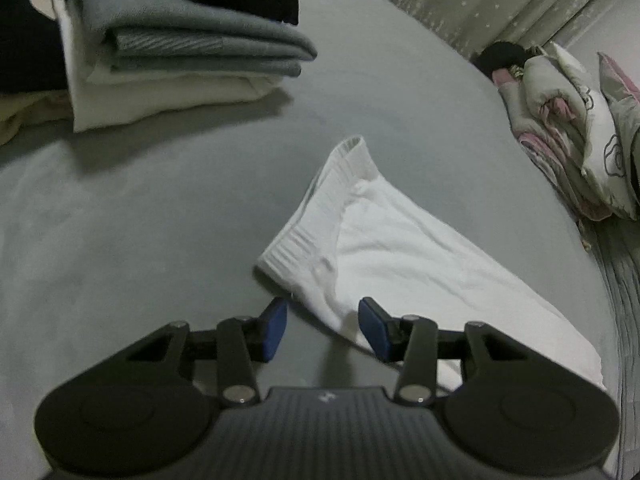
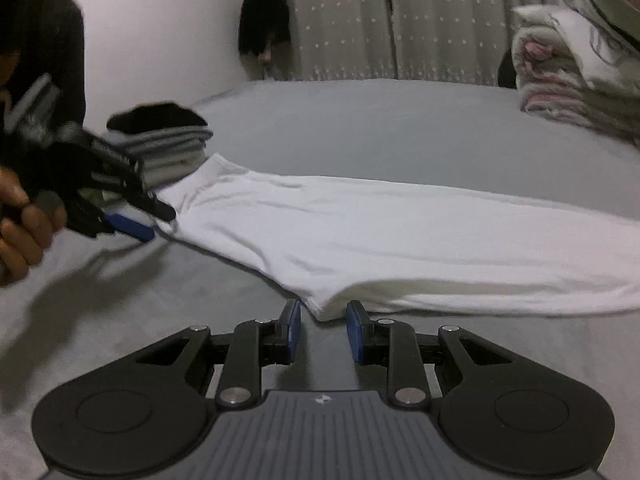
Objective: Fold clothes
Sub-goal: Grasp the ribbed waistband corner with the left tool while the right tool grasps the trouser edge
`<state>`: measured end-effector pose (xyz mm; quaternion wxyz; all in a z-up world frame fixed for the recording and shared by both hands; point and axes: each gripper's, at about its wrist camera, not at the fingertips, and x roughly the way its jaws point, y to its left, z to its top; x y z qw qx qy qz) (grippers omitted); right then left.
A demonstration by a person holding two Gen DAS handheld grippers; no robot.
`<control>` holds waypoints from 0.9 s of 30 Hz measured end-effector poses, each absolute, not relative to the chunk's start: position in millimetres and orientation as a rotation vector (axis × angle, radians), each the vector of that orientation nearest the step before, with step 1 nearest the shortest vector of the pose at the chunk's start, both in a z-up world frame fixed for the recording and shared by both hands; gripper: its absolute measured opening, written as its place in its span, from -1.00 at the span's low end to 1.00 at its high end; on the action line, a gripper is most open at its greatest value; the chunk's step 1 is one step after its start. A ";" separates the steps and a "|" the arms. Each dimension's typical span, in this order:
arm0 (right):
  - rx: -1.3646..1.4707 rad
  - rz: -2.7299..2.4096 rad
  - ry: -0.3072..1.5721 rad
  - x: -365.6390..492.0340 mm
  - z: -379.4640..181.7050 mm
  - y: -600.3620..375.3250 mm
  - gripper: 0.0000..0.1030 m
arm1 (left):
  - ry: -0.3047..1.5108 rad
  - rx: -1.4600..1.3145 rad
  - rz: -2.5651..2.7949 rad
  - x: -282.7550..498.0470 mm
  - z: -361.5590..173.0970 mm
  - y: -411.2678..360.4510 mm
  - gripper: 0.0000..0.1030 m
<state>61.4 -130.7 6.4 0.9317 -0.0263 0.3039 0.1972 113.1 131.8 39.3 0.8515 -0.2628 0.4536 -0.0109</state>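
Note:
A white garment point(image 1: 400, 248) with a ribbed band lies folded lengthwise on the grey bed sheet point(image 1: 120, 220). My left gripper point(image 1: 325, 322) hovers at its near edge. Its blue pads are apart, with the cloth's edge lying between them and neither pad pressing on it. In the right wrist view the same garment point(image 2: 360, 232) stretches across the bed. My right gripper point(image 2: 325, 320) stands open at the garment's near corner, which pokes just between the fingertips. The left gripper point(image 2: 158, 222), held in a hand point(image 2: 20, 236), sits at the garment's far left end.
A stack of folded grey, white and black clothes point(image 1: 180, 60) sits at the back left, also seen behind the left gripper as a stack point(image 2: 168, 144). Rolled floral bedding point(image 1: 568, 128) lies at the right. A star-patterned curtain point(image 2: 400, 20) backs the bed.

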 end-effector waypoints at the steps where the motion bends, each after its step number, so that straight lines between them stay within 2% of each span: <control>1: -0.076 0.401 0.616 62.7 5.3 -127.0 -0.51 | 0.950 -0.560 -0.013 114.3 38.0 132.7 -0.13; 2: -0.093 0.392 0.610 64.0 4.6 -124.4 -0.51 | 0.945 -0.563 -0.003 115.4 36.7 131.8 -0.13; 3: -0.103 0.382 0.607 64.2 4.1 -123.1 -0.64 | 0.939 -0.563 0.008 116.1 35.9 130.9 -0.16; 4: -0.114 0.372 0.605 64.4 3.6 -121.9 -0.88 | 0.931 -0.558 0.017 116.3 35.9 130.2 -0.20; 5: -0.119 0.365 0.602 63.9 3.6 -121.4 -0.88 | 0.923 -0.554 0.027 116.5 36.0 129.5 -0.23; 6: -0.111 0.365 0.599 61.5 5.0 -122.8 -0.88 | 0.914 -0.550 0.038 116.4 36.0 129.1 -0.41; 7: -0.103 0.364 0.596 59.0 6.3 -124.2 -0.89 | 0.907 -0.550 0.048 115.9 35.4 129.7 -0.67; 9: -0.089 0.363 0.589 54.3 9.7 -126.7 -0.89 | 0.907 -0.599 0.046 116.5 31.9 134.0 -0.79; 14: -0.077 0.351 0.583 46.7 28.1 -125.9 -0.91 | 0.886 -0.654 0.063 114.6 33.2 141.1 -0.89; 19: 0.100 0.297 0.719 57.5 7.3 -127.9 -0.90 | 0.888 -0.665 0.074 116.1 31.0 143.3 -0.89; 27: 0.123 0.315 0.683 47.1 13.9 -149.6 -0.89 | 0.909 -0.663 0.073 116.0 27.8 145.2 -0.87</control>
